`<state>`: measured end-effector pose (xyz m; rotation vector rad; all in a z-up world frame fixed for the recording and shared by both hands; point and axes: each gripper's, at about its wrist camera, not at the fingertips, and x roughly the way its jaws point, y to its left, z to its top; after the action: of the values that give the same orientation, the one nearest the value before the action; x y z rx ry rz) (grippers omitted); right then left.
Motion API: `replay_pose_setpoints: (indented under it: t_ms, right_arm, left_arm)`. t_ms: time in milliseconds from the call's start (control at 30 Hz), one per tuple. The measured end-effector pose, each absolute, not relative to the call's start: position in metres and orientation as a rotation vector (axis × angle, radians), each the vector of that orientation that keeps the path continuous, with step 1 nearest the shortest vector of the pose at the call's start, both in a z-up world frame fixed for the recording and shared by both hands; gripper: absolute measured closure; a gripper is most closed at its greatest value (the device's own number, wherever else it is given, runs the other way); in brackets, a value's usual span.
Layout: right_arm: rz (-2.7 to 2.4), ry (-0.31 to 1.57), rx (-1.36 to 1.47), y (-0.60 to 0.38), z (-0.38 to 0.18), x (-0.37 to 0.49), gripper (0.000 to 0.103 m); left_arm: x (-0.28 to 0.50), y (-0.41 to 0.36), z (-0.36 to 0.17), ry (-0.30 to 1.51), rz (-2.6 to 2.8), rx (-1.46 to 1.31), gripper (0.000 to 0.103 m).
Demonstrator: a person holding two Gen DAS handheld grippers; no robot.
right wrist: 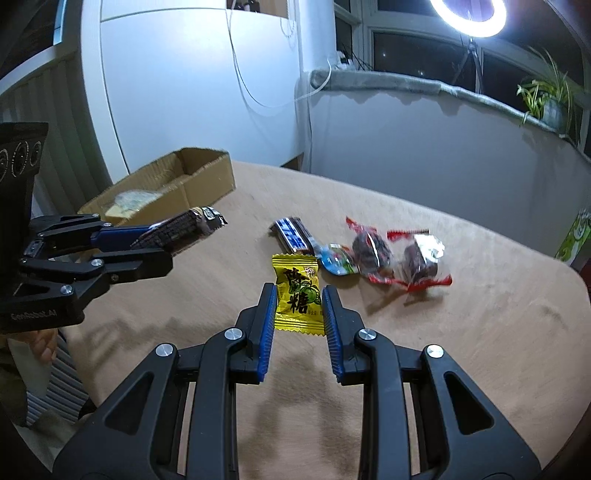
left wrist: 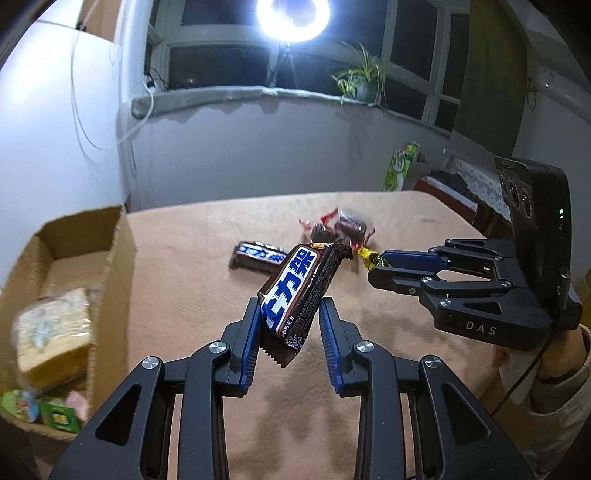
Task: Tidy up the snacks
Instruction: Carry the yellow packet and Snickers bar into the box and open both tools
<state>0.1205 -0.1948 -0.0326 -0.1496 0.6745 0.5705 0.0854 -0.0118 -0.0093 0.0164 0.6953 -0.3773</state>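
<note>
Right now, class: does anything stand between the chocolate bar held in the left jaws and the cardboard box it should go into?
Nothing visible does. The left gripper holds the chocolate bar above the table; the open cardboard box lies to its left, and only its near wall must be cleared.

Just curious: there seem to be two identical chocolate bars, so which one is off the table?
The chocolate bar clamped in the left gripper; the second bar lies flat on the table.

A ring light [left wrist: 292,16] glares before dark windows [left wrist: 221,62]; a spider plant [left wrist: 360,79] sits on the grey sill [left wrist: 207,98] above white walls [left wrist: 236,155].
</note>
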Motion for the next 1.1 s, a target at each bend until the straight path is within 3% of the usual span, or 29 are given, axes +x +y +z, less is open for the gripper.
replay_pose_setpoints:
  t_ms: [433, 1100]
  right_arm:
    - [0.583, 0.612, -0.216, -0.159, -0.002, 0.099, 0.077]
    - [0.713, 0.596, -0.347, -0.041, 0.004, 0.090, 0.077]
  left_arm:
    - [0.048, 0.020, 0.024, 0.569, -0.328, 0.004, 0.074]
    - [0.022, 0.122, 0.011, 0.538, -0.191, -0.124, 0.074]
